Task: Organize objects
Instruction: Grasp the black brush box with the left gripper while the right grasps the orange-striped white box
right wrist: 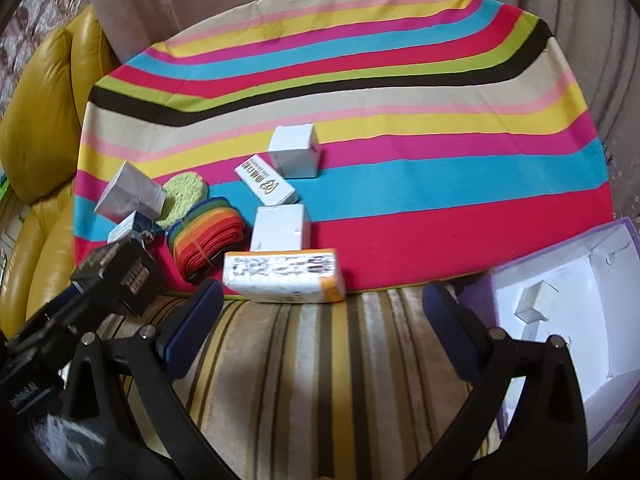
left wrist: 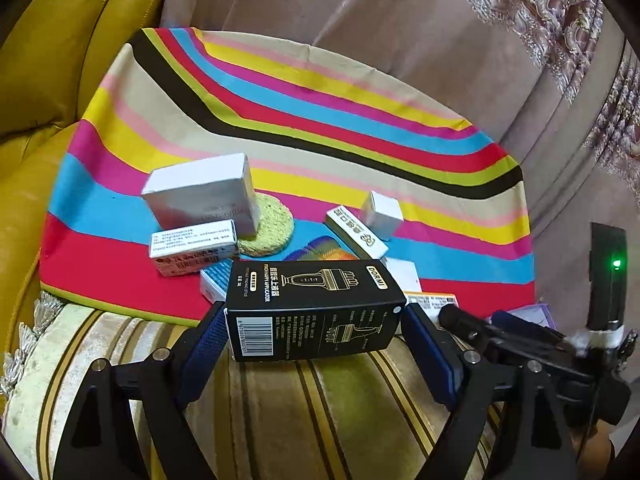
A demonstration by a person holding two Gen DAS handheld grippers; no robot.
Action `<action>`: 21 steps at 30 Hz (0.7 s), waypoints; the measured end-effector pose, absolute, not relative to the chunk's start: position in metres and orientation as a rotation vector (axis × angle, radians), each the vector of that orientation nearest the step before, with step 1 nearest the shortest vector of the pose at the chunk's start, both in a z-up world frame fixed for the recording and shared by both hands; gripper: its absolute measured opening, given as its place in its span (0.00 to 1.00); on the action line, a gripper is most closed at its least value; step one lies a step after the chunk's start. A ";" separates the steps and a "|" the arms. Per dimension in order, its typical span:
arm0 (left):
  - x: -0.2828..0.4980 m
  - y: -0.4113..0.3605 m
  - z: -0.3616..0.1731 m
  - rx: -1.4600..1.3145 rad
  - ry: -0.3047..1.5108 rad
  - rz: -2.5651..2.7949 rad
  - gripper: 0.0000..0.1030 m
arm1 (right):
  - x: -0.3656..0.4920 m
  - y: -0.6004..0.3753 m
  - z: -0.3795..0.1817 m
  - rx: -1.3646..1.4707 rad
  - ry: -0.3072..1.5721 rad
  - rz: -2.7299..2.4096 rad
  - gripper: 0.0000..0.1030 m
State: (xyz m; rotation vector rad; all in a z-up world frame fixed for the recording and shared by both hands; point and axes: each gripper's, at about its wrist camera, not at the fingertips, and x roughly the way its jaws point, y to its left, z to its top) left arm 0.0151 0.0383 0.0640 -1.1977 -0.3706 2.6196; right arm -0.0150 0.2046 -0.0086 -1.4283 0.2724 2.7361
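Note:
My left gripper is shut on a black box with gold print, a blue pad pressed on each end, above the striped cushion edge. In the right wrist view that black box shows at the far left. Open and with nothing between its fingers, my right gripper hovers just in front of a white box with orange ends. On the striped cloth lie several white boxes, a round green sponge and a rainbow strap roll.
An open purple-rimmed box with a white inside stands at the right and holds a small white cube. A yellow leather armrest borders the left. A striped velvet cushion lies below the grippers.

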 end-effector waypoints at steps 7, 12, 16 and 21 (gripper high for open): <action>0.012 0.026 0.062 -1.166 -0.434 2.664 0.84 | -0.028 0.189 -0.016 -1.487 0.198 2.728 0.98; 0.007 0.024 0.061 -1.174 -0.449 2.661 0.84 | -0.040 0.179 -0.024 -1.532 0.145 2.706 0.98; 0.005 0.022 0.058 -1.185 -0.456 2.651 0.84 | -0.048 0.174 -0.030 -1.558 0.117 2.688 0.98; 0.000 0.021 0.054 -1.204 -0.459 2.638 0.84 | -0.054 0.173 -0.035 -1.572 0.094 2.662 0.97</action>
